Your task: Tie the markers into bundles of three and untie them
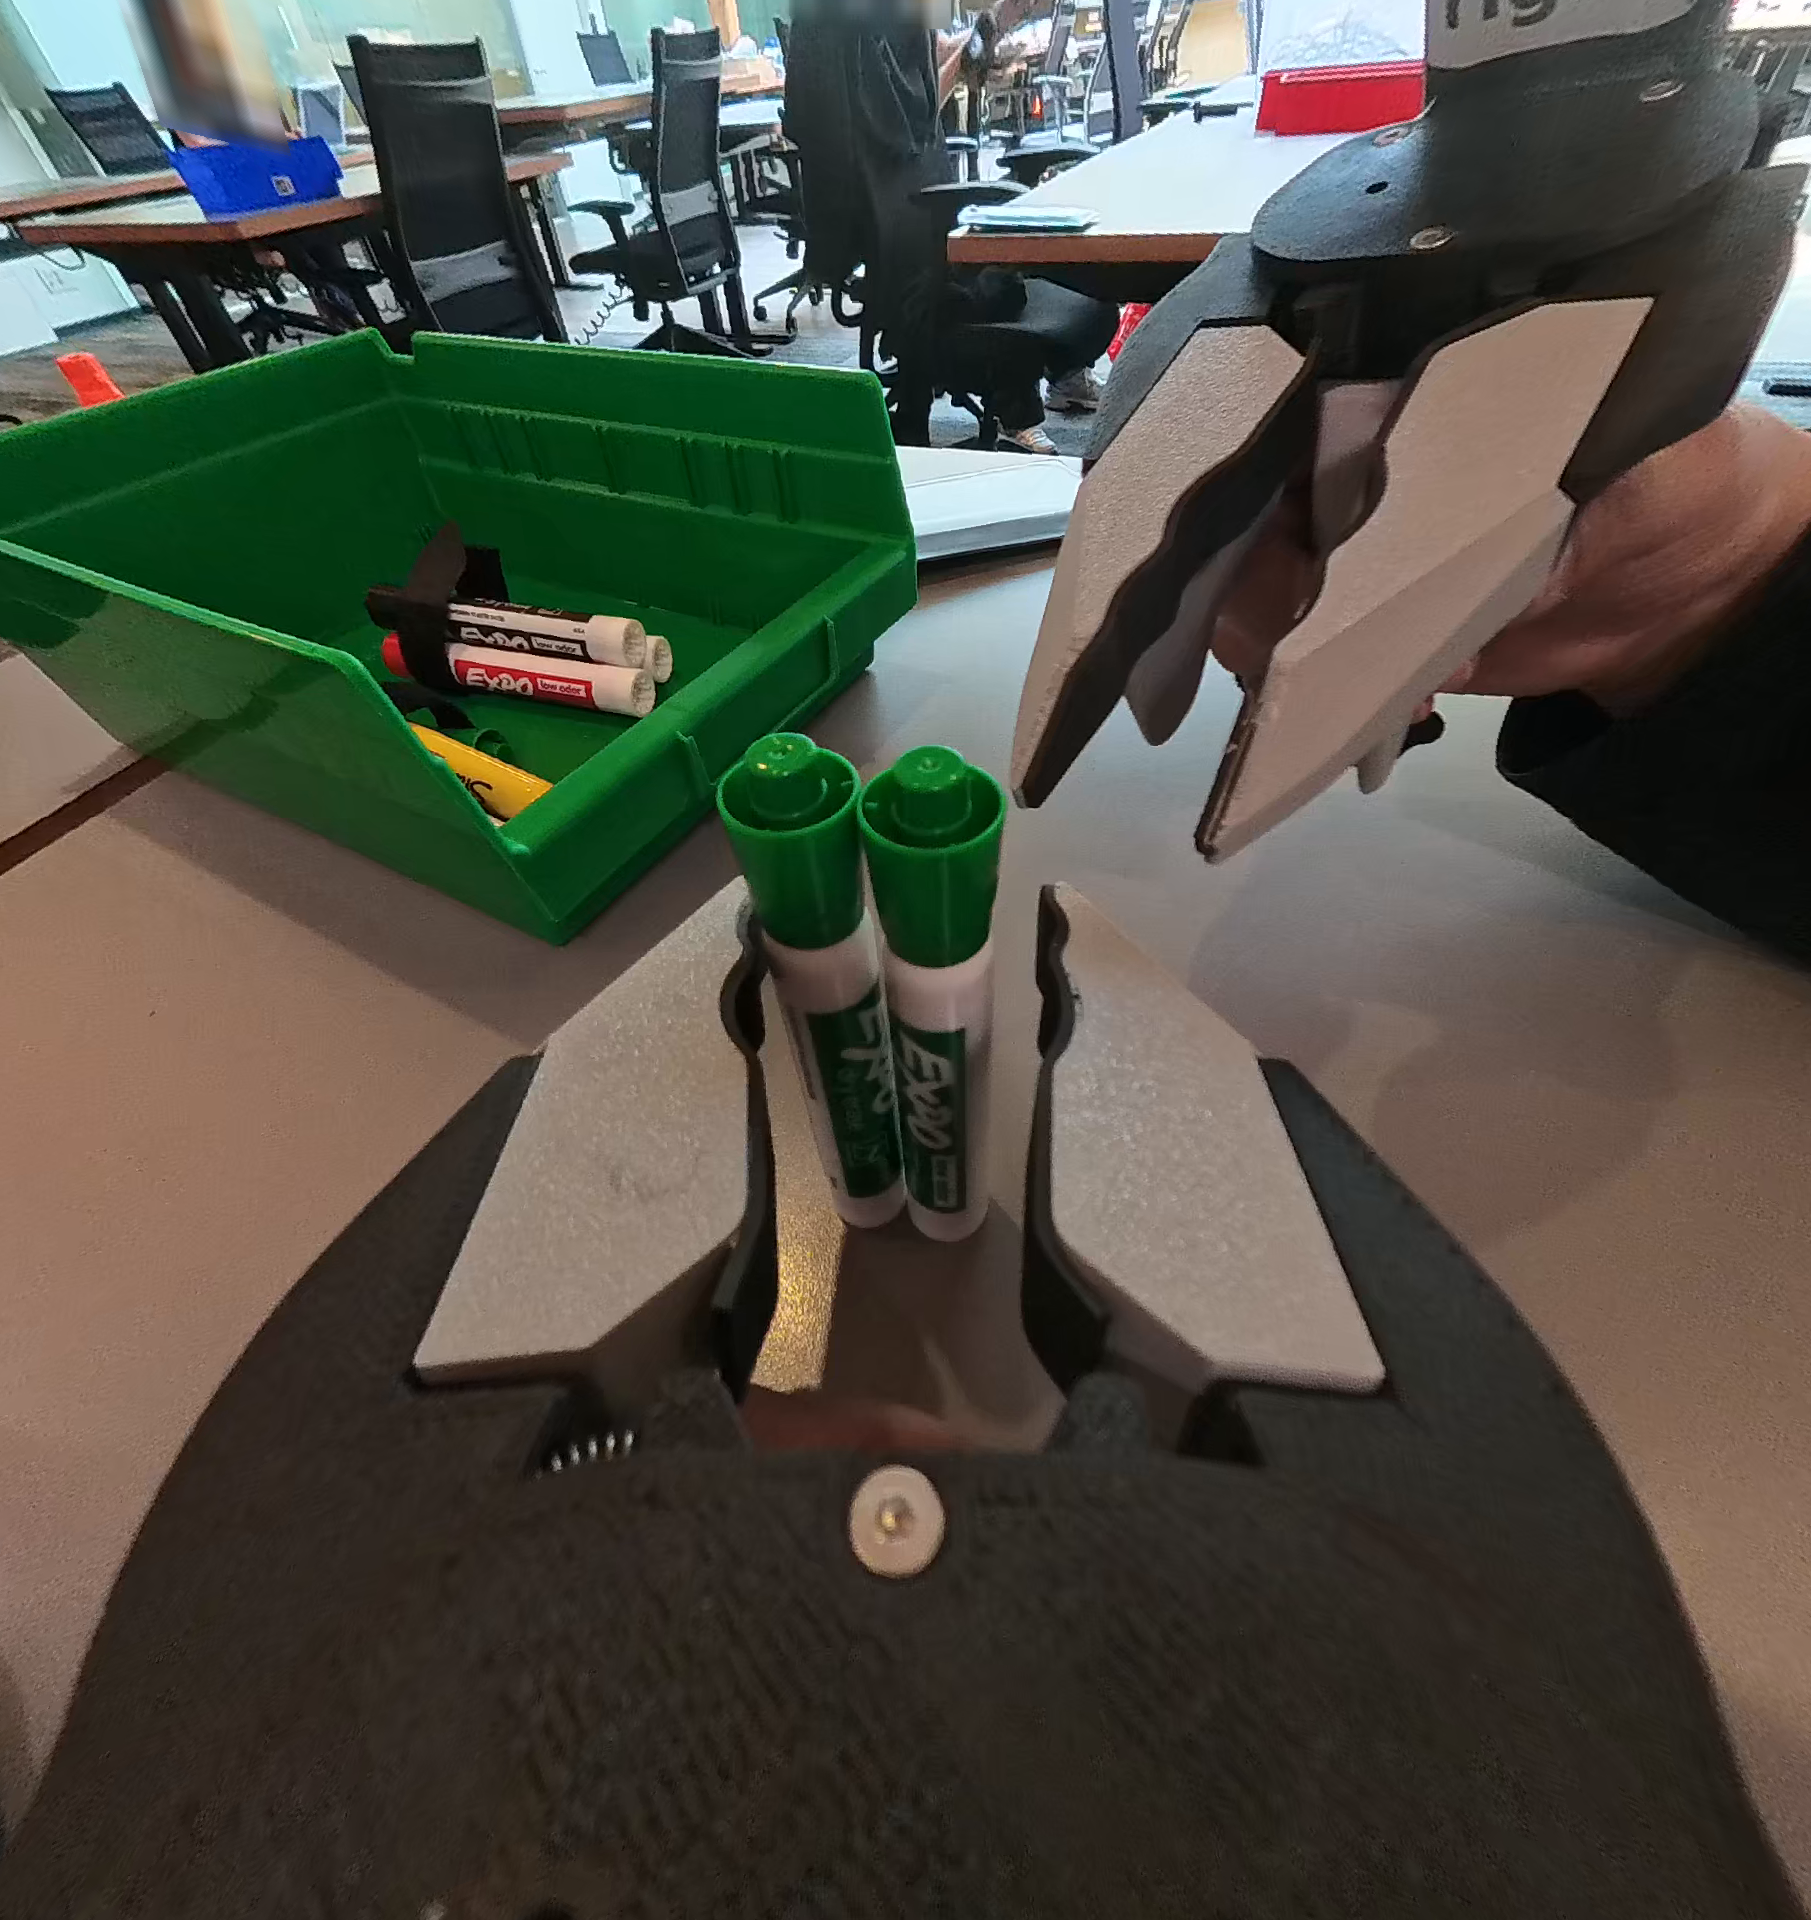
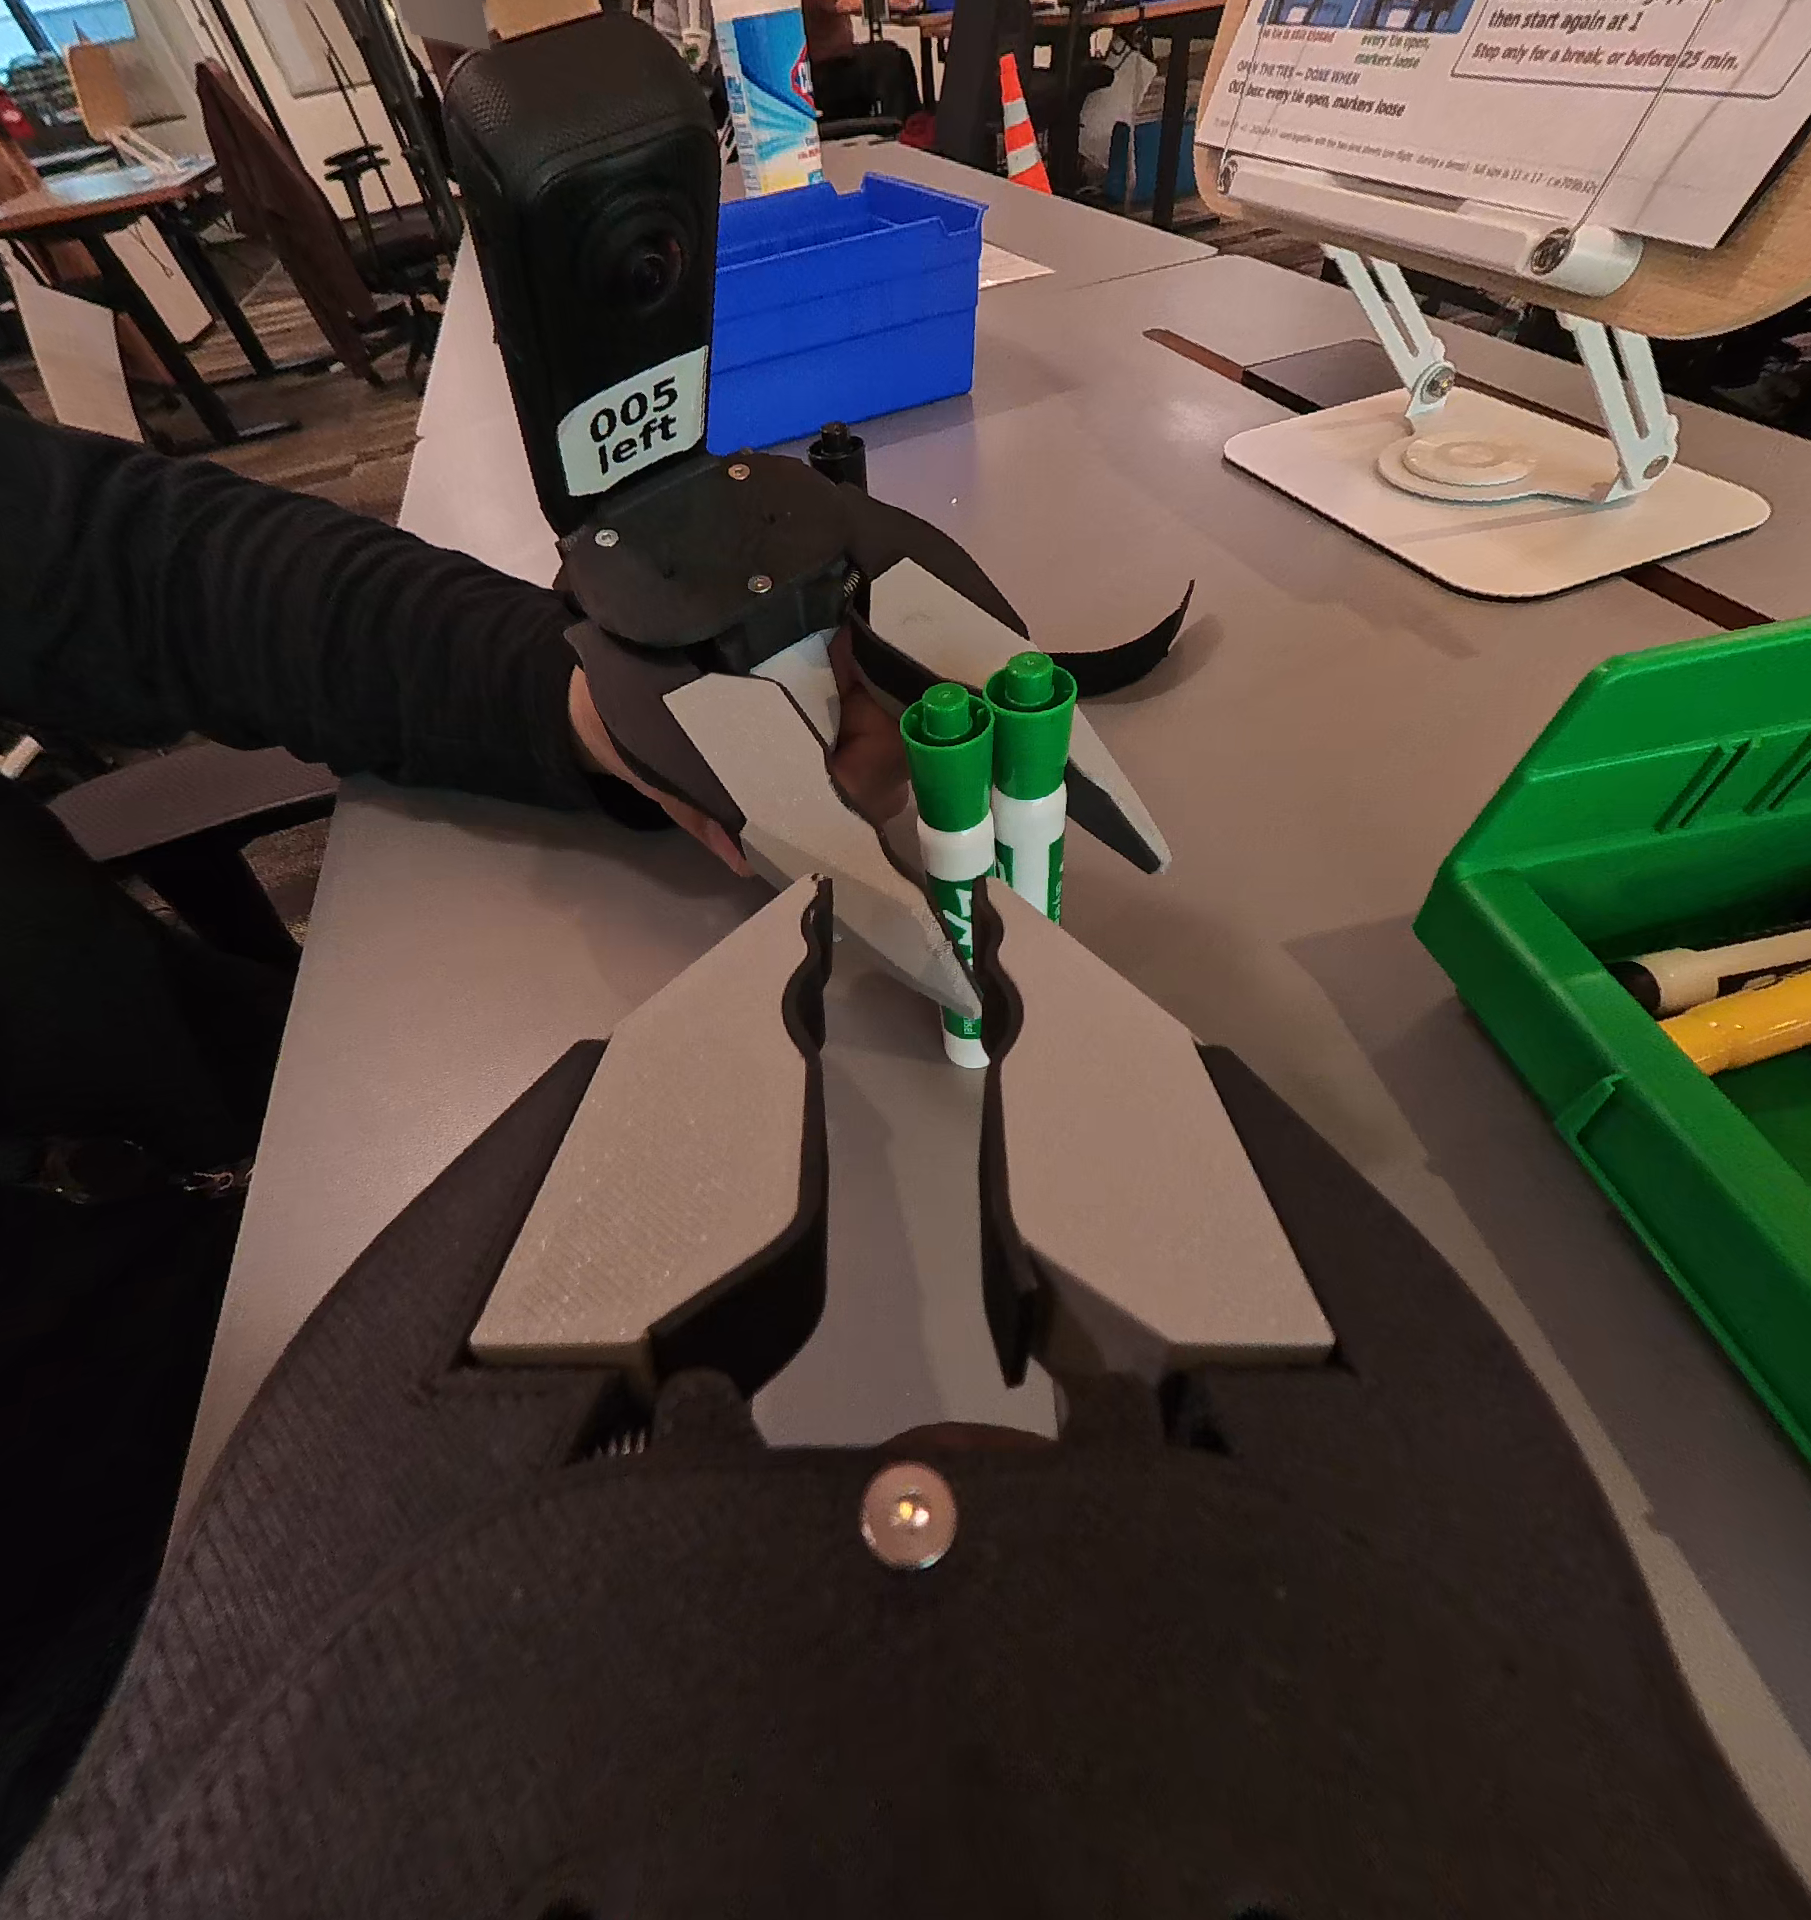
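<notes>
Two green-capped markers (image 1: 865, 883) stand upright side by side on the grey table (image 1: 257, 1039), between the fingers of my left gripper (image 1: 896, 904). The left pad lies against the left marker, while a gap shows between the right pad and the right marker, so the gripper is open. The markers also show in the right wrist view (image 2: 989, 779), between the left gripper's two fingers (image 2: 828, 831). My right gripper (image 2: 903, 888) is open and empty just in front of them. It also shows in the left wrist view (image 1: 1117, 823), hovering to the markers' right.
A green bin (image 1: 672, 436) at the left holds a strapped bundle of markers (image 1: 527, 655) and a yellow marker (image 1: 485, 774). A loose black strap (image 2: 1119, 660) lies behind the markers. A blue bin (image 2: 839, 301) and a document stand (image 2: 1483, 488) stand farther back. Across from one pair of fingers to the other is roughly 5 cm. From the left gripper's tips to the loose black strap (image 2: 1119, 660) is close to 20 cm.
</notes>
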